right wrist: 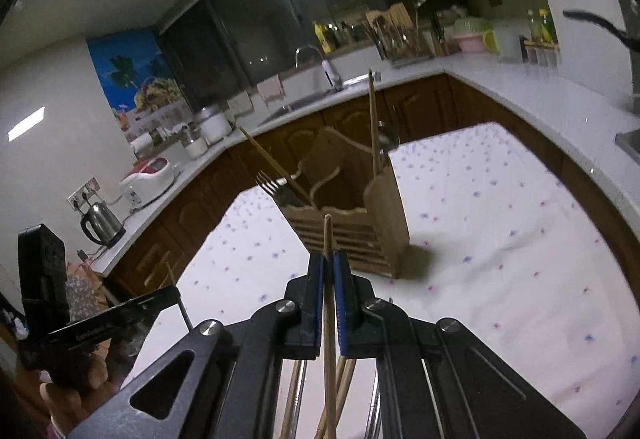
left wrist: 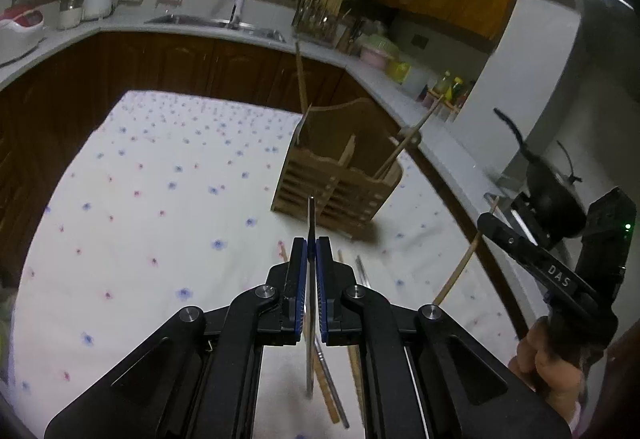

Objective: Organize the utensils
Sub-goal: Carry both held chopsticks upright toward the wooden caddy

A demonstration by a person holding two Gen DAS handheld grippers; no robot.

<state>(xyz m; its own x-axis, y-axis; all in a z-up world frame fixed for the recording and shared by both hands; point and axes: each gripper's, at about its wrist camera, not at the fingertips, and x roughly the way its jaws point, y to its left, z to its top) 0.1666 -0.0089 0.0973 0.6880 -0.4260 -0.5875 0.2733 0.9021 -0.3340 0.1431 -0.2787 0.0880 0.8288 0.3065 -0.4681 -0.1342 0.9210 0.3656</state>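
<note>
A slatted wooden utensil holder point(left wrist: 340, 183) point(right wrist: 352, 215) stands on the floral tablecloth, holding chopsticks, a fork point(right wrist: 268, 185) and a spoon. My left gripper point(left wrist: 311, 251) is shut on a thin metal utensil point(left wrist: 311, 223), seen edge-on, held above the cloth in front of the holder. My right gripper point(right wrist: 328, 263) is shut on a wooden chopstick point(right wrist: 328, 239), also in front of the holder; it also shows in the left wrist view point(left wrist: 490, 223). More chopsticks and metal utensils point(left wrist: 332, 379) lie on the cloth under both grippers.
The table with the white floral cloth point(left wrist: 140, 199) sits in a kitchen. A white counter point(right wrist: 520, 87) with sink point(left wrist: 216, 21), dish rack, jars and bottles runs behind. A kettle point(right wrist: 100, 227) and rice cooker stand on the left counter.
</note>
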